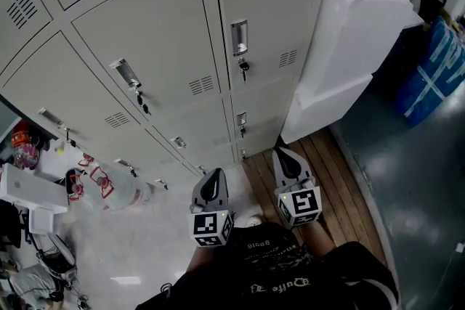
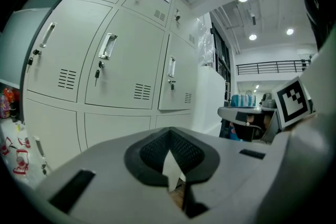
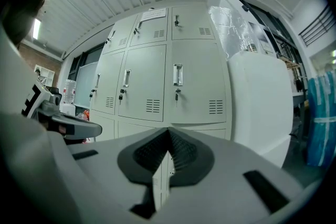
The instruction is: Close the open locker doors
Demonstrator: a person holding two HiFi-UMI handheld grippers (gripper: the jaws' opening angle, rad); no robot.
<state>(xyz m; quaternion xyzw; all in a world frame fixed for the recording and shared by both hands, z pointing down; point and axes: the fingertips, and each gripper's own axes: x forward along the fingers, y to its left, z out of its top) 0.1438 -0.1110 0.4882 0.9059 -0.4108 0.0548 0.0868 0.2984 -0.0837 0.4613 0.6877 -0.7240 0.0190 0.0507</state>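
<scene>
So, the locker doors (image 1: 156,40): every one I can make out sits flush in the locker bank, handles and keys in place, right up to the bank's right-hand edge by the white box (image 1: 349,47). That fits two readings: either they're all shut, or an open one is off past the bank's left edge. There's a dark gap with red stuff (image 1: 25,149) there, and I honestly can't tell if that's an open locker or just a shelf.

What matters here imo is scanning that left end properly and checking each door's latch edge lies level with its neighbours.

Pose: left tongs (image 1: 213,178) and right tongs (image 1: 287,160) are held out side by side, close to level and tipped down a touch. They aim at the bank's lower right corner, clear of the doors. Both pairs are pressed together with nothing between them.
</scene>
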